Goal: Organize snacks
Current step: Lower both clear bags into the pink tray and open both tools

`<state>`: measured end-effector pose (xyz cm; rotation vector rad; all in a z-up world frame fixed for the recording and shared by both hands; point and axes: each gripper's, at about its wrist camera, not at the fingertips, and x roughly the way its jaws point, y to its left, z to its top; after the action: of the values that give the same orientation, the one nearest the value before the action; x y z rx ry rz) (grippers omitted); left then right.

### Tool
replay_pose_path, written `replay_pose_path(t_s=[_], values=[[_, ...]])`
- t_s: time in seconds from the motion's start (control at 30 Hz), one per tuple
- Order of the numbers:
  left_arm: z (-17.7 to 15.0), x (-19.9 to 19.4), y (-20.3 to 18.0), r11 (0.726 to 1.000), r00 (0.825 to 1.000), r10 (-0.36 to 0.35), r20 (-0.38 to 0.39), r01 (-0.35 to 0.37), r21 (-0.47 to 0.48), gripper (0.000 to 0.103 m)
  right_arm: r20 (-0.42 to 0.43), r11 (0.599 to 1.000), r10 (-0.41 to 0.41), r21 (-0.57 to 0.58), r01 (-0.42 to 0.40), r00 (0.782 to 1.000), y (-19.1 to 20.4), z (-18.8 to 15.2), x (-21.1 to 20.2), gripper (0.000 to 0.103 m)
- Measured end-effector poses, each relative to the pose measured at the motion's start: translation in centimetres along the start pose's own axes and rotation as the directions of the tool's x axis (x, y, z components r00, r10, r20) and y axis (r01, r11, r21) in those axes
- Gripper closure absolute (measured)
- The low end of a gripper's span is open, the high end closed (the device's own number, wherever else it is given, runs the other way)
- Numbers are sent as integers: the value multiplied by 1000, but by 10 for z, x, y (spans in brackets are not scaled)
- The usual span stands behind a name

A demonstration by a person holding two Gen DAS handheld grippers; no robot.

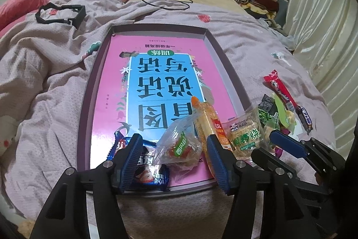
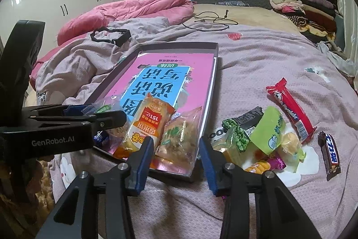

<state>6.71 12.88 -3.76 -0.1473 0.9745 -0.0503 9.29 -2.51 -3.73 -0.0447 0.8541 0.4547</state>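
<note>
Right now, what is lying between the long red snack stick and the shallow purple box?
In the right wrist view, a heap of small snacks: a green pea packet and a lime-green packet lie between the long red snack stick and the shallow purple box.

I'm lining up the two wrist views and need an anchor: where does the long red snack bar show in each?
Left wrist: the red snack bar lies at right, on the bedspread beyond the loose snack pile.
Right wrist: the bar lies right of centre, angled, just above the pile.
Shared landmark: the pink book in the shallow box, left of the bar.
</note>
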Motion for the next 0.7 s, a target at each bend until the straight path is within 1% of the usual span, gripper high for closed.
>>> replay_pose_path(t_s=[0.1, 0.33, 0.43, 0.47, 0.7], values=[[1, -3, 0, 1000, 1000, 0, 8, 0, -1, 37, 3, 1000, -5, -3, 5, 1000, 0, 0, -1, 57], [3, -9, 0, 1000, 1000, 3, 27, -3, 0, 36, 13, 1000, -20, -12, 20, 1000, 1, 0, -4, 50], [4, -12, -1, 1000, 999, 15, 37, -15, 8, 34, 19, 1000, -21, -17, 21, 1000, 1, 0, -7, 49], [5, -13, -1, 1000, 999, 15, 41, -15, 7, 31, 20, 1000, -21, -17, 21, 1000, 1, 0, -7, 49], [9, -24, -6, 1000, 997, -11, 72, 10, 14, 27, 45, 999, -30, -11, 31, 999, -3, 2, -15, 49]])
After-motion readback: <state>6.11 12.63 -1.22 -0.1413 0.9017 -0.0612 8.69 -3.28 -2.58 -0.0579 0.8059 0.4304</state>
